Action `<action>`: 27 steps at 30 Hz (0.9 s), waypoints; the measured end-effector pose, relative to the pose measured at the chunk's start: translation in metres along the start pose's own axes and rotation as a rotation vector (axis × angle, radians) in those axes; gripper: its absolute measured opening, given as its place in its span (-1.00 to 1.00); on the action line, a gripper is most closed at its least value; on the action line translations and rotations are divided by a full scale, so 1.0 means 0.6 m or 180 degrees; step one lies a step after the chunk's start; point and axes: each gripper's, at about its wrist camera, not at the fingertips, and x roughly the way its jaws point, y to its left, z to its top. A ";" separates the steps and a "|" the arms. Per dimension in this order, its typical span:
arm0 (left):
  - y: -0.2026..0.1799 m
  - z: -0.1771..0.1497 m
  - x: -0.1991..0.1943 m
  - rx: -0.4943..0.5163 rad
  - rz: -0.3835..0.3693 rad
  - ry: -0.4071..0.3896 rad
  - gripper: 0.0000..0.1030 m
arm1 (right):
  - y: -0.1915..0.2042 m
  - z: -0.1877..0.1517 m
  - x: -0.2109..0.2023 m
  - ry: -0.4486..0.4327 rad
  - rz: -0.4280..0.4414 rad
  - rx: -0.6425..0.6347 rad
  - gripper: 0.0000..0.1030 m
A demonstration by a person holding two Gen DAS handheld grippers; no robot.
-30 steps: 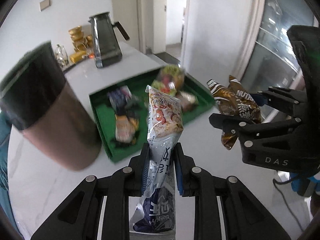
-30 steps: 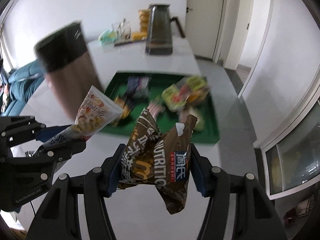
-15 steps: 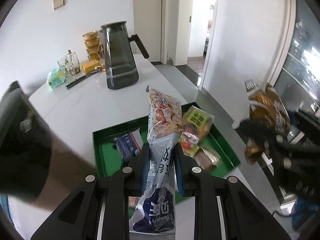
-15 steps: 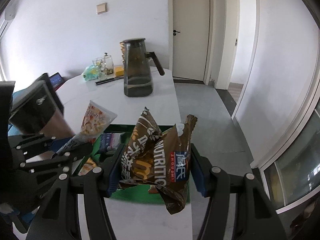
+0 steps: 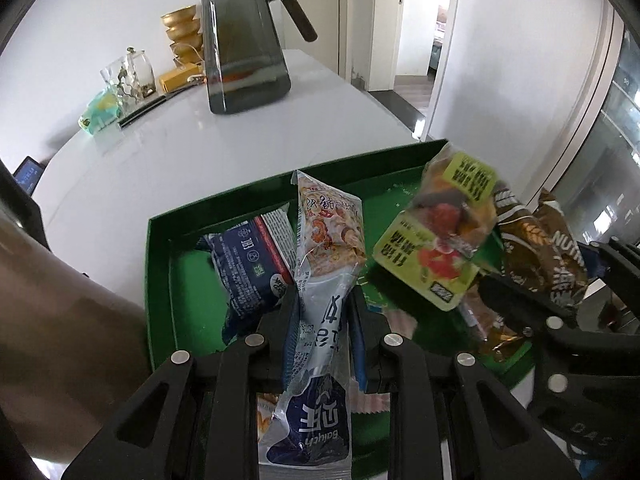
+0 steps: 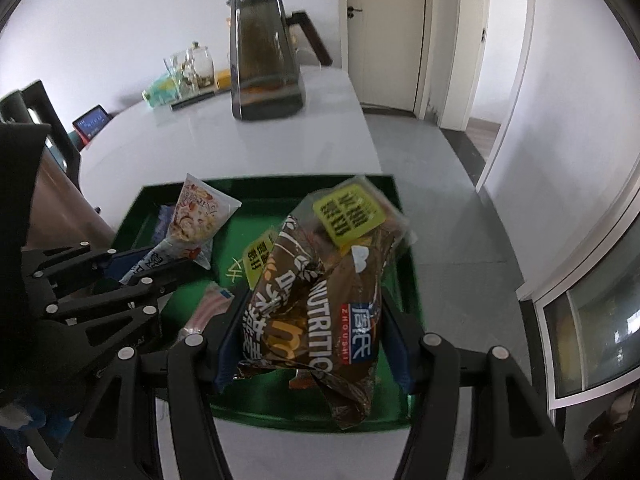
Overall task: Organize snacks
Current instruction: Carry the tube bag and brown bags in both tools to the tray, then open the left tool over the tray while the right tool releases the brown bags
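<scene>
My left gripper point(image 5: 323, 300) is shut on a tall white-and-blue snack packet point(image 5: 326, 264) and holds it over the green tray point(image 5: 160, 264); this packet also shows in the right wrist view point(image 6: 196, 220). My right gripper point(image 6: 312, 320) is shut on a brown snack bag marked NUTRITION point(image 6: 316, 308), held above the tray's right half point(image 6: 404, 216). The brown bag shows at the right of the left wrist view point(image 5: 540, 248). In the tray lie a dark blue packet point(image 5: 248, 260), a yellow-green labelled packet point(image 5: 444, 236) and other small snacks.
A dark glass pitcher point(image 5: 244, 44) stands at the back of the white table point(image 5: 120, 168), with glassware point(image 5: 128, 76) and gold bowls point(image 5: 182, 32) beside it. A brown cylindrical container point(image 5: 52, 340) stands close on the left. The table edge drops to the floor on the right point(image 6: 460, 200).
Both grippers have moved forward and down over the green tray, still holding their packets. The tray and pitcher now look much nearer.
</scene>
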 end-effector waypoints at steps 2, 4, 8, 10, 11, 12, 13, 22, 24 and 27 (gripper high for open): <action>-0.001 0.000 0.009 0.0003 -0.0017 0.0029 -0.62 | 0.001 -0.002 0.015 0.0034 -0.0001 -0.0005 0.21; -0.003 -0.001 0.017 -0.0007 -0.0044 0.0058 -0.62 | -0.001 -0.002 0.028 0.0068 0.0001 0.0005 0.21; -0.005 0.002 0.029 0.0000 -0.0078 0.0060 -0.62 | -0.004 -0.007 0.045 0.0103 -0.0019 -0.0002 0.21; -0.009 0.002 0.033 0.0016 -0.0074 0.0065 -0.61 | -0.005 -0.007 0.050 0.0096 -0.0019 0.0003 0.21; -0.009 0.002 0.036 0.0014 -0.0063 0.0066 -0.61 | -0.005 -0.007 0.051 0.0094 -0.0026 0.0001 0.21; -0.009 0.001 0.039 0.0001 -0.0069 0.0078 -0.61 | -0.004 -0.008 0.052 0.0092 -0.0033 -0.0007 0.21; -0.007 0.002 0.045 -0.0018 -0.0093 0.0111 -0.61 | -0.004 -0.008 0.054 0.0094 -0.0041 -0.0020 0.21; -0.005 0.002 0.058 -0.0049 -0.0096 0.0168 -0.55 | -0.011 -0.018 0.048 0.0066 0.0006 0.0026 0.23; -0.003 0.001 0.057 -0.0073 -0.0068 0.0184 -0.33 | -0.014 -0.023 0.044 0.0054 0.0008 0.0022 0.25; -0.001 -0.001 0.055 -0.0107 -0.0058 0.0178 -0.23 | -0.017 -0.025 0.038 0.0042 0.0025 0.0014 0.35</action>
